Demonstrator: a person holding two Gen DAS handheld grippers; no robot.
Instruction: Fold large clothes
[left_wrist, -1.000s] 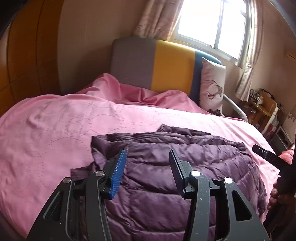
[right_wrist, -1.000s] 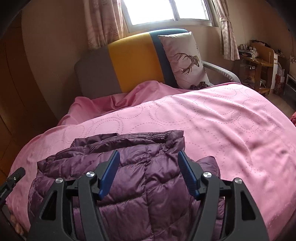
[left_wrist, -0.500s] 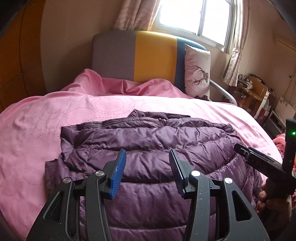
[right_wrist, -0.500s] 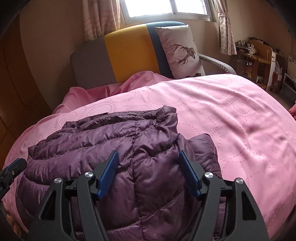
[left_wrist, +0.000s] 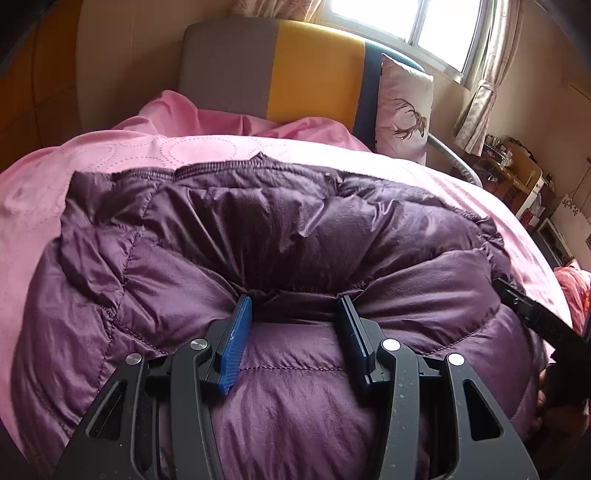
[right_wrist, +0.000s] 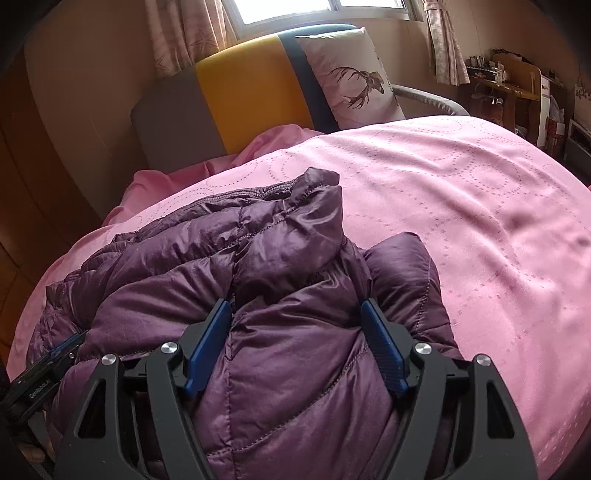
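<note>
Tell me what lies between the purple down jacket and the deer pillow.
Only pink bedspread lies between the purple down jacket and the deer pillow, with nothing resting on it. The right wrist view shows this best.

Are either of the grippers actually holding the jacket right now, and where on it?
Neither. Both the left gripper and right gripper are open, fingertips pressed into the top of the purple down jacket, with nothing pinched.

Before us: bare pink bedspread (right_wrist: 461, 206) right of the purple down jacket (right_wrist: 280, 295); headboard (right_wrist: 251, 96) and deer pillow (right_wrist: 354, 81) block the bed's far edge.
</note>
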